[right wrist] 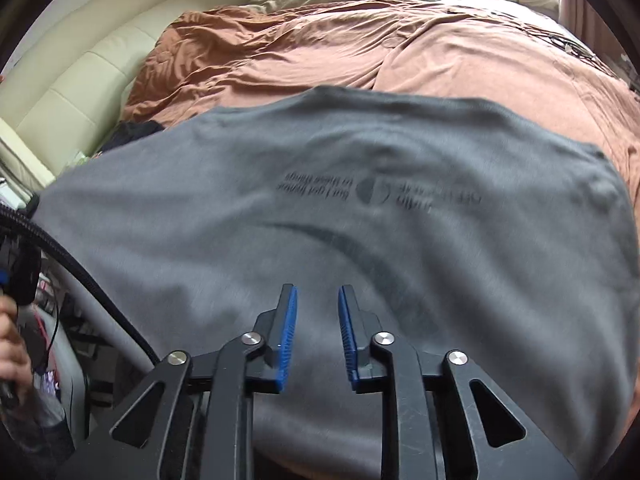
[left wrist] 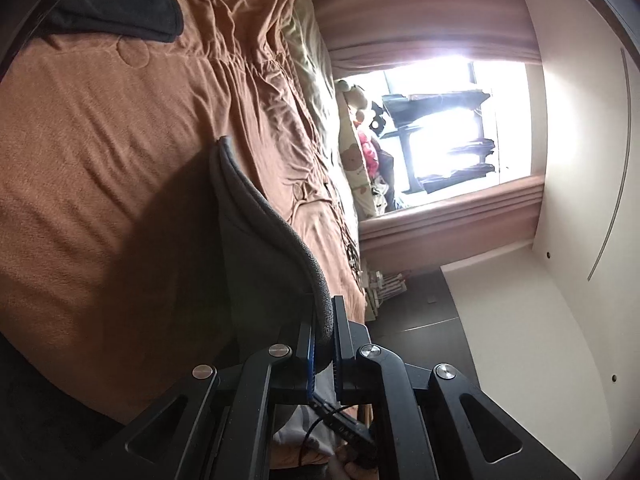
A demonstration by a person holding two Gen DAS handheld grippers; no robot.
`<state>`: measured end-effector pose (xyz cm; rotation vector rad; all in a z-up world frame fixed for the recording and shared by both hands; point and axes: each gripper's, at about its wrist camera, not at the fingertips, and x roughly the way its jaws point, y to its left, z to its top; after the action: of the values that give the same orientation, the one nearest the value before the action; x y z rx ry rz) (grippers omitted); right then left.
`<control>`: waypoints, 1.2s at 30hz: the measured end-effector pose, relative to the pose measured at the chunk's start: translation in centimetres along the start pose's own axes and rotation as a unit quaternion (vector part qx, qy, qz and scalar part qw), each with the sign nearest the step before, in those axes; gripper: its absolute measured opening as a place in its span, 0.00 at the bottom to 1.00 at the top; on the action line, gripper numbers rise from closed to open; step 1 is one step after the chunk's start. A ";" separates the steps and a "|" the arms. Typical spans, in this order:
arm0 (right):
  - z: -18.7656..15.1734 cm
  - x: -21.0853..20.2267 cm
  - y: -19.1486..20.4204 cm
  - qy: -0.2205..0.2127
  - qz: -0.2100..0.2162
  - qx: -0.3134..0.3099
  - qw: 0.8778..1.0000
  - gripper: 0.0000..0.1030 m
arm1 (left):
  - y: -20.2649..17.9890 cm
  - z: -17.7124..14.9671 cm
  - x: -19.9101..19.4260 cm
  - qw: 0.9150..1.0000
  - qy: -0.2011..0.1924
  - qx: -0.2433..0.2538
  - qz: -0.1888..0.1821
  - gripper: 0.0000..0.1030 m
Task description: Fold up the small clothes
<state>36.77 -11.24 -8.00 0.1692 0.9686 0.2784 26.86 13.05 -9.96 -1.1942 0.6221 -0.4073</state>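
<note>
Both units share one build: black plastic linkage arms with triangular cut-outs and round silver pivot screws. Left gripper (left wrist: 323, 344): blue ribbed pads, thin black cable running beneath. Right gripper (right wrist: 317, 336): blue ribbed pads on black fingers. A black braided cable (right wrist: 80, 276) shows at the left edge.

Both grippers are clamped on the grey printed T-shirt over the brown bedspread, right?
Not both. The left gripper is clamped on the grey printed T-shirt over the brown bedspread, but the right wrist view shows the right gripper open, with nothing pinched.
</note>
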 end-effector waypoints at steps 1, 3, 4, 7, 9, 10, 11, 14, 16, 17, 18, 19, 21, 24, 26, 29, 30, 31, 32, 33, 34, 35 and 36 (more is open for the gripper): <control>-0.7 -0.1 0.0 0.000 0.004 0.001 1.000 0.15 | -0.3 0.1 0.2 1.000 0.001 0.002 -0.002 0.06; -1.7 -0.1 0.1 0.004 0.007 0.004 1.000 0.12 | -1.2 0.4 0.6 1.000 0.003 0.009 -0.008 0.06; -2.3 -0.2 0.0 0.006 0.009 0.008 1.000 0.11 | -1.6 0.5 0.8 1.000 0.005 0.011 -0.011 0.06; -3.9 -0.2 -0.1 0.011 0.018 0.026 0.999 0.11 | -2.6 0.8 1.5 1.000 0.007 0.017 -0.014 0.06; -4.8 -0.4 -0.2 0.009 0.023 0.034 0.999 0.11 | -3.2 1.0 2.0 1.000 0.010 0.023 -0.012 0.06; -5.1 -0.5 -0.1 0.007 0.027 0.037 0.999 0.11 | -3.5 1.0 2.3 1.000 0.011 0.026 -0.010 0.06; -5.4 -0.6 -0.1 0.008 0.033 0.042 0.999 0.11 | -3.6 1.0 2.4 0.999 0.013 0.028 -0.010 0.06; -6.3 -1.0 -0.5 0.016 0.053 0.053 0.997 0.11 | -4.4 0.7 3.0 0.999 0.019 0.034 -0.010 0.06; -6.4 -1.8 -1.0 0.012 0.057 0.052 0.997 0.11 | -5.4 0.4 3.5 0.999 0.023 0.044 -0.012 0.06; -6.4 -2.2 -1.4 0.009 0.060 0.055 0.997 0.11 | -5.8 0.2 3.7 0.998 0.025 0.048 -0.015 0.06; -6.3 -2.7 -1.7 0.004 0.063 0.058 0.996 0.11 | -6.4 0.0 3.9 0.998 0.028 0.054 -0.017 0.06; -6.1 -3.5 -2.2 -0.004 0.062 0.058 0.996 0.11 | -7.0 -0.3 4.3 0.998 0.033 0.060 -0.019 0.06; -6.2 -4.7 -3.0 -0.017 0.057 0.058 0.997 0.11 | -8.0 -0.7 4.9 0.997 0.040 0.068 -0.022 0.06; -6.5 -7.2 -4.5 -0.040 0.050 0.066 0.996 0.11 | -9.5 -1.3 6.0 0.995 0.052 0.079 -0.030 0.06; -7.1 -9.2 -5.6 -0.060 0.042 0.073 0.995 0.11 | -10.5 -1.7 6.7 0.994 0.060 0.086 -0.037 0.06; -7.8 -11.8 -7.3 -0.086 0.034 0.086 0.992 0.12 | -12.3 -2.5 8.1 0.991 0.074 0.100 -0.042 0.06; -7.9 -12.7 -8.2 -0.095 0.033 0.093 0.991 0.12 | -12.7 -2.7 8.5 0.991 0.079 0.104 -0.043 0.06; -8.4 -13.3 -8.6 -0.101 0.035 0.099 0.989 0.14 | -13.2 -3.0 8.9 0.990 0.084 0.108 -0.044 0.06; -8.7 -13.9 -9.1 -0.105 0.037 0.105 0.988 0.27 | -13.7 -3.3 9.3 0.989 0.089 0.112 -0.046 0.06; -9.0 -14.6 -9.8 -0.111 0.038 0.111 0.987 0.38 | -14.3 -3.7 9.9 0.987 0.095 0.117 -0.047 0.06; -9.5 -15.1 -10.1 -0.119 0.037 0.115 0.986 0.62 | -14.7 -4.0 10.4 0.986 0.100 0.121 -0.049 0.06; -10.0 -15.9 -10.6 -0.133 0.032 0.117 0.984 0.67 | -15.1 -4.4 10.9 0.985 0.107 0.126 -0.050 0.06; -10.4 -16.5 -11.0 -0.143 0.028 0.118 0.982 0.67 | -15.5 -4.7 11.3 0.984 0.111 0.130 -0.051 0.06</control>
<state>21.03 -26.58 -3.69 0.4432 0.7096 0.1834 32.97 -2.21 0.94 -0.9398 0.6781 -0.6953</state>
